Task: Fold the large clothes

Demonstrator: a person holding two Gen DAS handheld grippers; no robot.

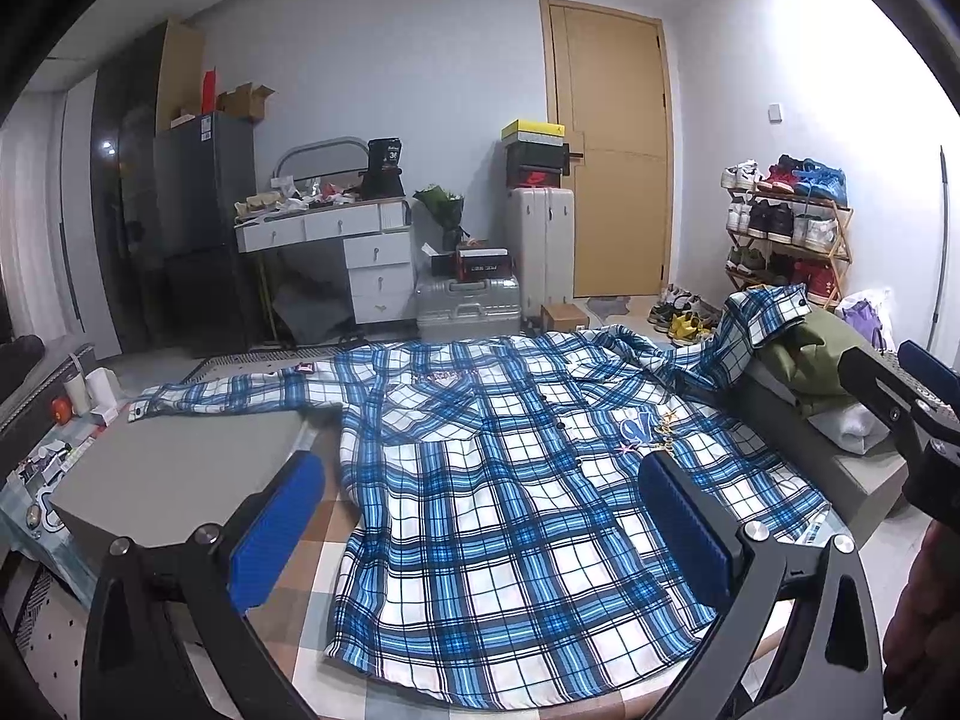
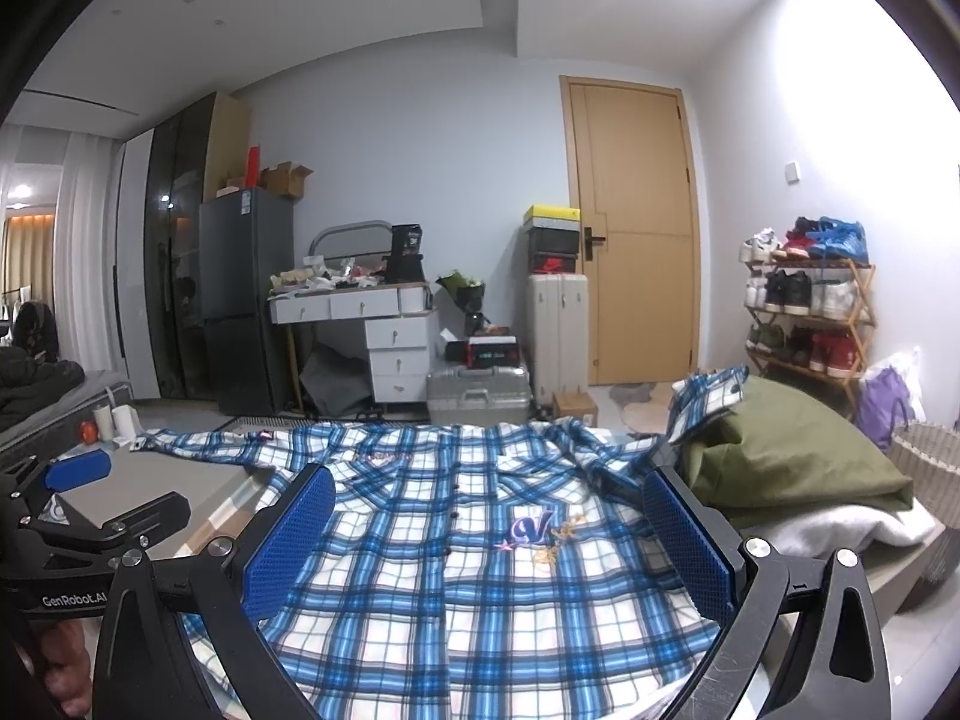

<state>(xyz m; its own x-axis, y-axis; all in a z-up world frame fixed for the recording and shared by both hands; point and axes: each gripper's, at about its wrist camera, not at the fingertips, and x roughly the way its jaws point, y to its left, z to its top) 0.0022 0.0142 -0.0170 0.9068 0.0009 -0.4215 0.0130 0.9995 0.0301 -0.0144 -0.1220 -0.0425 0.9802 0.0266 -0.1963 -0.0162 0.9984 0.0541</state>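
Plaid shirt (image 1: 510,480) spread flat, front up, on bed (image 1: 180,468), ready for folding. One sleeve out toward 10 o'clock, other draped over green pillow (image 2: 780,450) at 2 o'clock. Left gripper (image 1: 480,516) and right gripper (image 2: 489,534) hover above shirt, fingers (image 1: 282,510) spread wide, empty.

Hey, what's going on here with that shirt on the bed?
A person holds a two-finger gripper in each hand over a blue and white plaid button-up shirt spread front-up on the bed. The left gripper and right gripper are both open and hold nothing. One sleeve lies stretched out flat; the other sleeve is draped up over an olive green pillow. No fold has been made yet.
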